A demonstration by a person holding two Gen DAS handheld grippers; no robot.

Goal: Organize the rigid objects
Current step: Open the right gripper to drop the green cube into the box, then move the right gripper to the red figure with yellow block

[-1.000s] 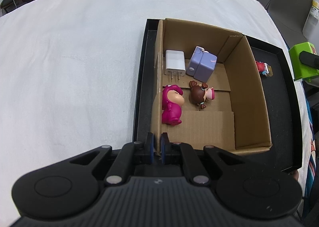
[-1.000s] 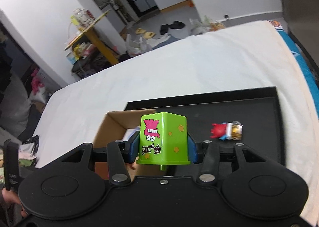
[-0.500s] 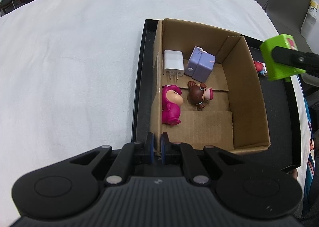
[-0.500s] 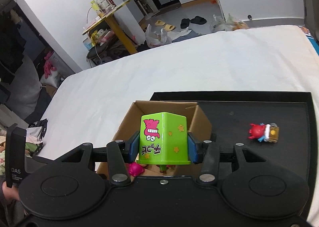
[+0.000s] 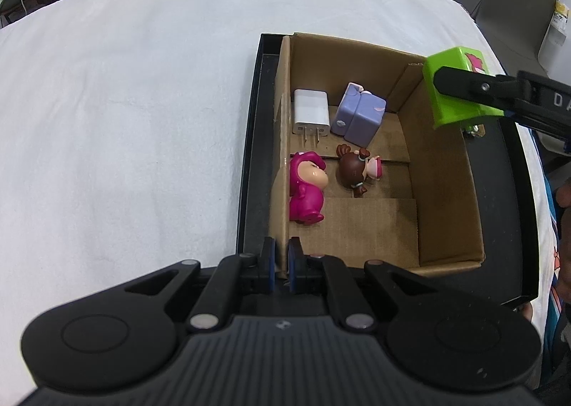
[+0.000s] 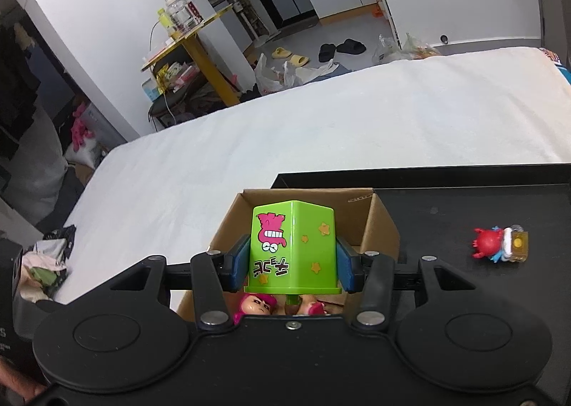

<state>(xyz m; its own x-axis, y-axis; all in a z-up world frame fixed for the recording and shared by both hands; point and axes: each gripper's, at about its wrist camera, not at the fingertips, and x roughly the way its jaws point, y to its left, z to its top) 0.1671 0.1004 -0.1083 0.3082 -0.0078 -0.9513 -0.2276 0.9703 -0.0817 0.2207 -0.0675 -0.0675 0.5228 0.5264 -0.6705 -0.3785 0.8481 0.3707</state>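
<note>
A cardboard box (image 5: 442,191) stands on a black tray (image 5: 249,163). In it lie a white charger (image 5: 309,112), a purple toy (image 5: 358,113), a magenta figure (image 5: 306,188) and a brown-haired doll (image 5: 355,170). My left gripper (image 5: 280,265) is shut on the box's near left wall. My right gripper (image 6: 292,259) is shut on a green toy box (image 6: 293,249) with a pink face print, held above the cardboard box's right rim; it also shows in the left wrist view (image 5: 453,88).
A small red figure with a yellow piece (image 6: 498,243) lies on the tray right of the cardboard box (image 6: 382,224). The tray sits on a white cloth-covered table (image 5: 125,102). A yellow side table and clutter stand beyond the far edge.
My right gripper has carried the green toy box leftward, from beside the tray to over the cardboard box's right rim. The left gripper has kept its hold.
</note>
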